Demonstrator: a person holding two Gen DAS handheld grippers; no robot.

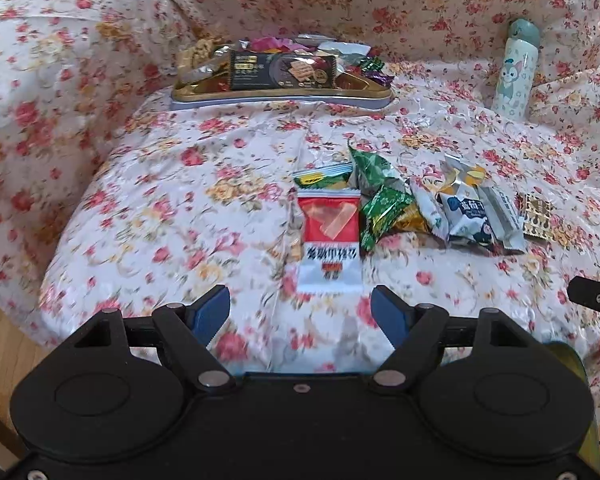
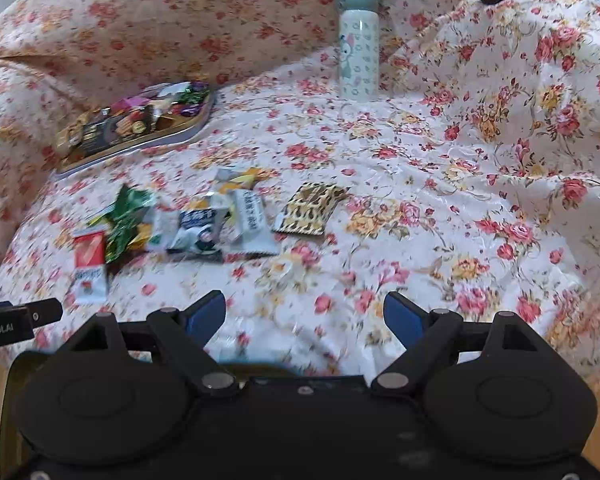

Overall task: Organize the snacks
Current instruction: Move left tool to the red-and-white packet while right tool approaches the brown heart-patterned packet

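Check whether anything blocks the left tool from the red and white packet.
Nothing visible does. The open left tool faces the red and white snack packet across bare floral cloth. The crumpled green foil wrapper only touches the packet's right edge.

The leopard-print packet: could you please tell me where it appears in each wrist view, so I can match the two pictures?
Left wrist view: leopard-print packet at far right, the right end of the loose snack row, partly behind a grey wrapper.
Right wrist view: leopard-print packet near centre, lying apart, right of the snack pile.
Shared landmark: the bottle standing upright beyond it.
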